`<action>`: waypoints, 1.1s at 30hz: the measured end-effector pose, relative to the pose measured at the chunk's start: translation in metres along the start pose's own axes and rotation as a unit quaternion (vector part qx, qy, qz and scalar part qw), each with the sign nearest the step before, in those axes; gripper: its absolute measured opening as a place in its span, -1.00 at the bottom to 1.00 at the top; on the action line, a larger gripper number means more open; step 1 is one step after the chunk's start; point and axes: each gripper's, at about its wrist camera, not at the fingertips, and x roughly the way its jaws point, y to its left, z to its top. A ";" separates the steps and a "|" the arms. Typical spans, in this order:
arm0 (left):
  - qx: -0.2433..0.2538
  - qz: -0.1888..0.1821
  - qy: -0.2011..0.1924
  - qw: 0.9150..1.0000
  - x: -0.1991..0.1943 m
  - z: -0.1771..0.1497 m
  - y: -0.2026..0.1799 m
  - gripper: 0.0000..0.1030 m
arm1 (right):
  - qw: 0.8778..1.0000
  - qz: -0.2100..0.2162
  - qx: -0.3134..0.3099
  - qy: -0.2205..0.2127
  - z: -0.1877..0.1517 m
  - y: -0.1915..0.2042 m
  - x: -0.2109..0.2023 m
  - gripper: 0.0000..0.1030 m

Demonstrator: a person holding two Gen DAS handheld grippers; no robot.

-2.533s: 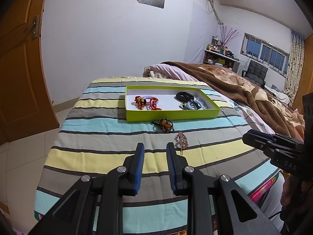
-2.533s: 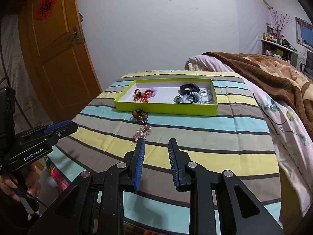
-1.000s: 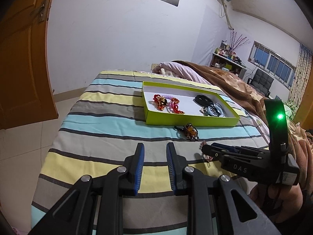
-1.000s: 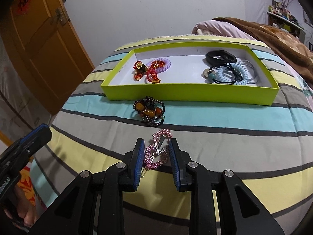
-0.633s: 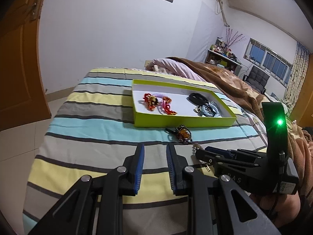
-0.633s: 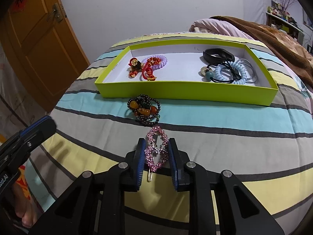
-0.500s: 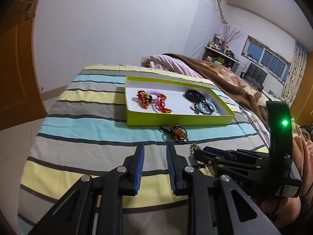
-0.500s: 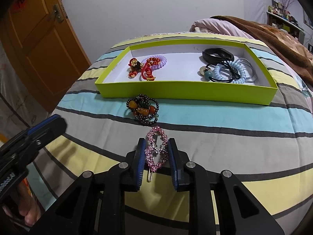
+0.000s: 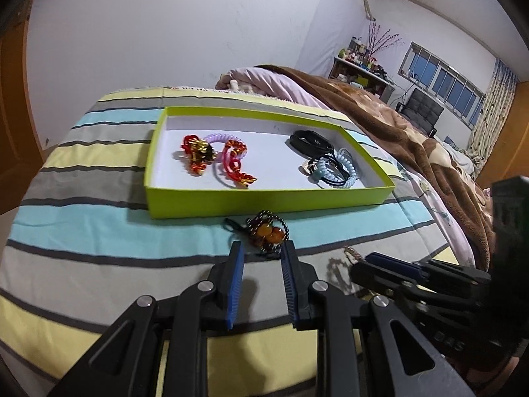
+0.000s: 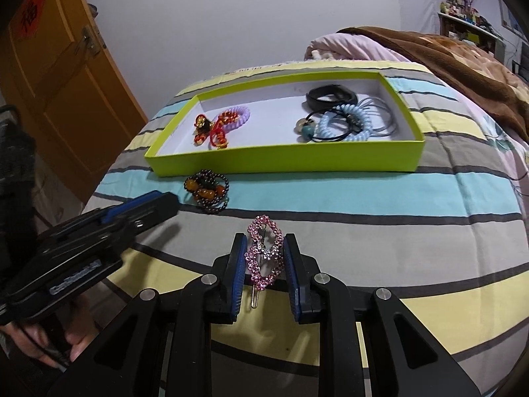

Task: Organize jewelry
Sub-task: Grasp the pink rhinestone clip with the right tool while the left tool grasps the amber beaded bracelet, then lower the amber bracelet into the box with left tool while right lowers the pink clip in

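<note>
Wide striped bedspread [image 10: 380,198] fills the view, and on it sits the lime-green box [image 10: 287,162], already carrying coil hair ties [image 10: 347,122] and a red charm bracelet [image 10: 215,129]. Just in front of its near wall lies the amber bead bracelet [image 9: 267,235], and nearer again the pink rhinestone hair clip [image 10: 264,253].

Right gripper [image 10: 264,258] has that clip pinched between its blue pads, jaws clamped on its sides, metal prong hanging below. Left gripper [image 9: 259,264] comes in on the bead bracelet with jaws open, nothing between them yet.

For a clean finish, I'd say: lift the clip straight up, clear the box wall, release over bare white floor. The left should straddle the bead cluster fully before squeezing; those loose strands look likely to slip out.
</note>
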 end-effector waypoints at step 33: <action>0.001 0.021 0.005 1.000 0.001 0.001 -0.011 -0.67 | 1.000 -0.003 -0.003 -0.022 0.008 -0.010 -0.015 -0.56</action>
